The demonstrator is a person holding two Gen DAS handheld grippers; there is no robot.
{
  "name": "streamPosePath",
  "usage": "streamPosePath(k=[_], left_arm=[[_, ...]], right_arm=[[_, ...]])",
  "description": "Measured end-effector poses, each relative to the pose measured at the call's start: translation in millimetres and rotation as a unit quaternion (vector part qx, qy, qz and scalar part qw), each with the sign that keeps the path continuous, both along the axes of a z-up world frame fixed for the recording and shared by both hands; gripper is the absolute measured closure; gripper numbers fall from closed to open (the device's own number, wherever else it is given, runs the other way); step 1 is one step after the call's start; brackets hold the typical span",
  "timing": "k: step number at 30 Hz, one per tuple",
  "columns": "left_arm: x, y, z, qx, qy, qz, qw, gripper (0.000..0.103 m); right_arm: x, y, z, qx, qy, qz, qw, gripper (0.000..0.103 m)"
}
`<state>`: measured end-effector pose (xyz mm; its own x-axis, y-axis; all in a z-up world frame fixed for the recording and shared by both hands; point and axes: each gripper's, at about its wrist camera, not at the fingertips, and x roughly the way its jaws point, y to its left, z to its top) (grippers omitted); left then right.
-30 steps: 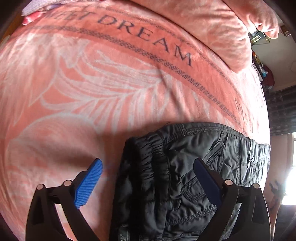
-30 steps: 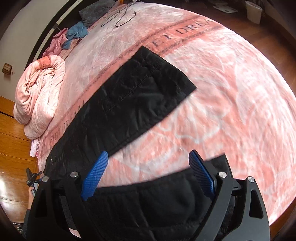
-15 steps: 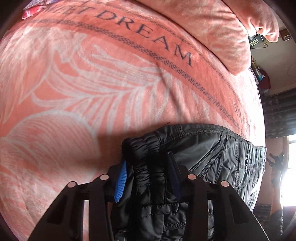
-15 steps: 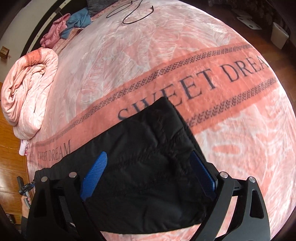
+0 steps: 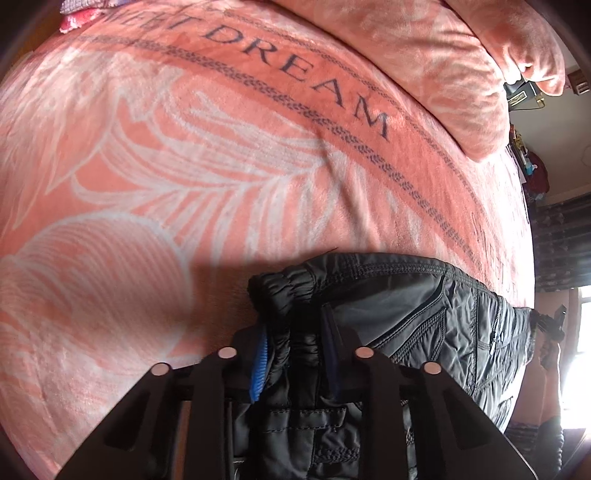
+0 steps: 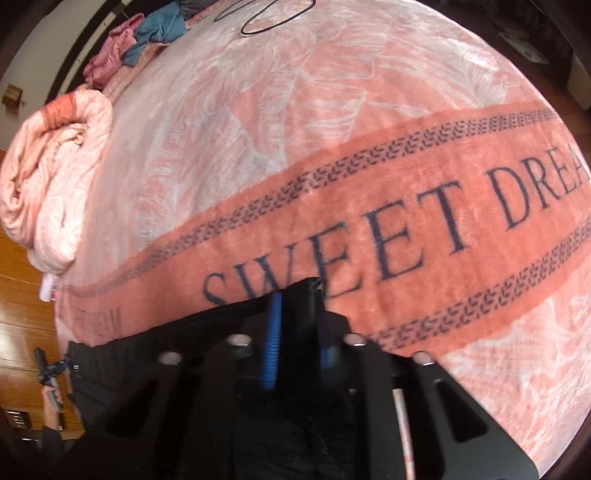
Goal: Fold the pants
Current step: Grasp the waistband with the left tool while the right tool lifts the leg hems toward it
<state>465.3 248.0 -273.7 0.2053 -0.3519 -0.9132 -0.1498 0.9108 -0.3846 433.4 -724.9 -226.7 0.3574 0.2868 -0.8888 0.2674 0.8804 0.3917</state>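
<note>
**Both grippers pinching black pants on pink bed blanket**

Left gripper [image 5: 295,347]: jaws closing, blue pads [image 5: 259,365] squeezed onto the gathered elastic waistband of the pants [image 5: 417,332]. Fabric bunched between the pads, pads pressing it. Waistband corner pokes out at 12 o'clock just past the fingertips; the rest of the padded black pants runs off to 3 o'clock, quilted stitching and a zip pocket visible, lying flat on the blanket [image 5: 184,166]. At the far 3 o'clock end of the pants a hand with the other gripper shows small, near the edge of view.

Right gripper [image 6: 295,343]: jaws closing, nearly together, a black fold of pants hem [image 6: 299,295] clamped between the blue pads [image 6: 272,347]. View slightly motion-blurred. The hem corner sits at 12 o'clock right at the fingertips; the pants body stretches away to 9 o'clock, along the lower edge of the view. At the 8 o'clock edge a hand [image 6: 51,397] holds the other gripper at the far end of the garment.

Outward: pink blanket with white leaf pattern and a darker band reading "SWEET DREAM" passes at 12 to 2 o'clock of the right gripper, touching the hem corner. Rolled pink duvet [image 6: 48,177] at 10 o'clock, well apart. Pink and blue clothes [image 6: 144,40] at 11 o'clock, far edge of the bed. Black cable loop [image 6: 273,18] at 12 o'clock, far. Wooden floor [image 6: 18,295] at 9 o'clock beside the bed.
</note>
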Motion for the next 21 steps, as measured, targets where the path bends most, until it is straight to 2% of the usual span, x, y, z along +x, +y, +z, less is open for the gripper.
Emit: streamPosePath(k=[2,3,5,9,14,21], left_arm=[[-2,-1,6,0.003,-0.008,0.008,0.9999,0.083],[-4,0,10,0.008,-0.013,0.012,0.9998,0.095],[-7,6,22,-0.003,-0.026,0.021,0.9994,0.094],[-15,0,45,0.008,-0.042,0.001,0.9991,0.095],[-26,-4,75,-0.007,-0.078,-0.001,0.9970,0.096],[-64,-11,122,-0.027,-0.119,-0.027,0.9921,0.096]], right_arm=[[-6,5,10,-0.010,-0.001,0.001,1.000,0.095],[-10,7,15,-0.015,-0.003,0.000,1.000,0.096],[-20,6,30,-0.016,-0.020,-0.009,1.000,0.097],[-43,11,60,-0.016,-0.042,-0.012,0.999,0.097],[-80,19,98,-0.018,-0.064,-0.020,0.998,0.098],[-151,35,151,-0.035,-0.087,-0.022,0.995,0.098]])
